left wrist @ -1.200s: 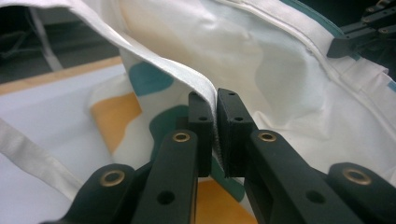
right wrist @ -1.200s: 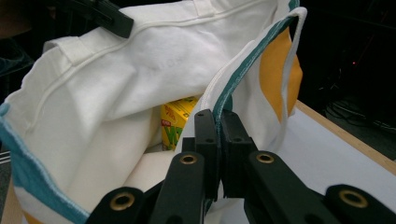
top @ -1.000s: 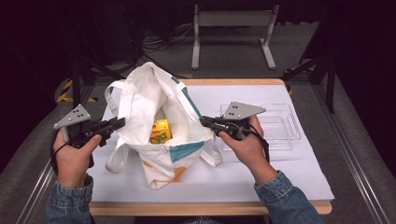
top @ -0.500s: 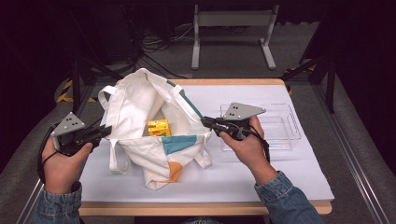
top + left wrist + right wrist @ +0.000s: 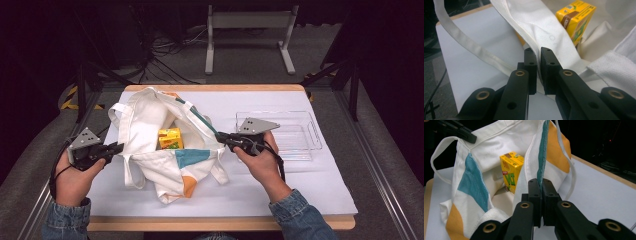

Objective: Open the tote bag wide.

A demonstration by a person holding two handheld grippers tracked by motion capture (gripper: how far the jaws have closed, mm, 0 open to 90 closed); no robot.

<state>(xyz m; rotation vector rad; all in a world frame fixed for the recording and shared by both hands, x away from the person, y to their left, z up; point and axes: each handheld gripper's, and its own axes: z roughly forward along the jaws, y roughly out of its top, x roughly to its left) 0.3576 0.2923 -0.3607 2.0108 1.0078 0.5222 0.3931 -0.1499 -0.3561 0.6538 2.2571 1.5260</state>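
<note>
We see one white cloth tote bag (image 5: 165,150) holding one yellow juice carton (image 5: 170,138), beside one clear plastic tray (image 5: 300,135). Our two tools, left tool (image 5: 119,147) and right tool (image 5: 218,135), each clench the bag's rim.

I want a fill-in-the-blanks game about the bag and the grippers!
1. The carton standing inside the cloth bag is mostly ____ in colour.
2. The left gripper is shut on the bag's ____.
3. The right gripper is ____ on the bag's teal-trimmed edge.
4. The clear tray lies on the ____ gripper's side of the bag.

Missing words: yellow; rim; shut; right
</note>
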